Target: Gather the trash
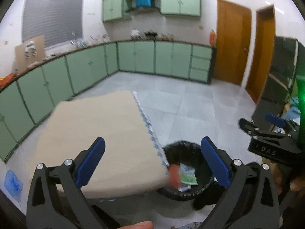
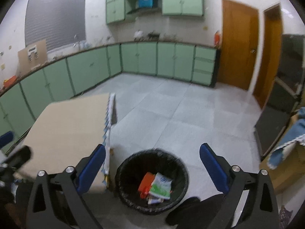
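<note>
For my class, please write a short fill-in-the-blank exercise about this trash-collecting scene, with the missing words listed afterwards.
1. The bin is lined with a ____ bag.
2. Both the left tongs and the right tongs stand ____, holding nothing.
3. The orange packet lies ____ the bin.
4. The floor cupboards are painted ____.

Missing words: black; open; inside; green

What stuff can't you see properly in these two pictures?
- Things at the bottom of the black-lined round trash bin: right wrist view, orange packet and white-green pouch cover them.
- Bin's near-left side: left wrist view, beige-topped table hides it.
- Small clutter on the green cabinets' countertop: both views, blurred, too small.
</note>
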Action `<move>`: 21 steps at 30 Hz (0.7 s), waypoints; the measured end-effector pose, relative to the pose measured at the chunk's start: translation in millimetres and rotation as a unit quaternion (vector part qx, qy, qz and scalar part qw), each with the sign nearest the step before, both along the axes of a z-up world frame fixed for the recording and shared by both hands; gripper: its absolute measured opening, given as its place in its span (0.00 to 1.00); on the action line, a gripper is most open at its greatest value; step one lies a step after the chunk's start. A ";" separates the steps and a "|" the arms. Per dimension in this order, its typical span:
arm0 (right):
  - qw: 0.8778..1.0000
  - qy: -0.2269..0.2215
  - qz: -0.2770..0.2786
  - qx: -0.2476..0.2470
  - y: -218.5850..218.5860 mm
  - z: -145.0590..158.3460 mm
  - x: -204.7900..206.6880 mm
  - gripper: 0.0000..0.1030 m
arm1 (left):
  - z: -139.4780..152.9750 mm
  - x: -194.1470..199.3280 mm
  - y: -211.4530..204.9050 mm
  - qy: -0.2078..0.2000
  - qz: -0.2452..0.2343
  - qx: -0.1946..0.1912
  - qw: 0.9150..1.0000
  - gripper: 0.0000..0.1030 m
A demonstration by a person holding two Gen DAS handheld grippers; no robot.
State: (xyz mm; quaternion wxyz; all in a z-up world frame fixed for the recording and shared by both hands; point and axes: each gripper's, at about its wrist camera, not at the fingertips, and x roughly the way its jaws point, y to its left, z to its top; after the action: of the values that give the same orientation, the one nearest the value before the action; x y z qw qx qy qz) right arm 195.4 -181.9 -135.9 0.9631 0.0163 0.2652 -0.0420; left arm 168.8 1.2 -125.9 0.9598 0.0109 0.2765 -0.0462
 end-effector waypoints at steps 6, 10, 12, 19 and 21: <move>0.998 -0.049 0.013 0.028 4.0 37.1 -43.6 0.94 | 41.2 -50.7 21.7 -0.052 0.067 0.005 0.996 0.95; 0.996 -0.078 0.028 0.009 15.5 59.3 -71.2 0.94 | 64.3 -82.3 31.1 -0.082 0.110 0.006 0.991 0.95; 0.995 -0.090 0.038 0.004 22.4 64.9 -83.6 0.94 | 74.6 -97.0 35.8 -0.091 0.129 0.005 0.987 0.95; 0.991 -0.120 0.050 0.007 34.1 80.7 -113.0 0.94 | 103.2 -136.7 43.1 -0.122 0.171 0.004 0.978 0.95; 0.991 -0.127 0.050 0.007 34.2 83.6 -118.3 0.94 | 109.7 -145.0 40.7 -0.130 0.169 0.001 0.977 0.95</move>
State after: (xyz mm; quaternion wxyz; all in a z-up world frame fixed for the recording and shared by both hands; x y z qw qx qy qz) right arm 77.1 -147.7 -52.3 0.9898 0.0149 0.1411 0.0102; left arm 23.8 41.9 -16.2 0.9815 -0.0290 0.1472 0.1187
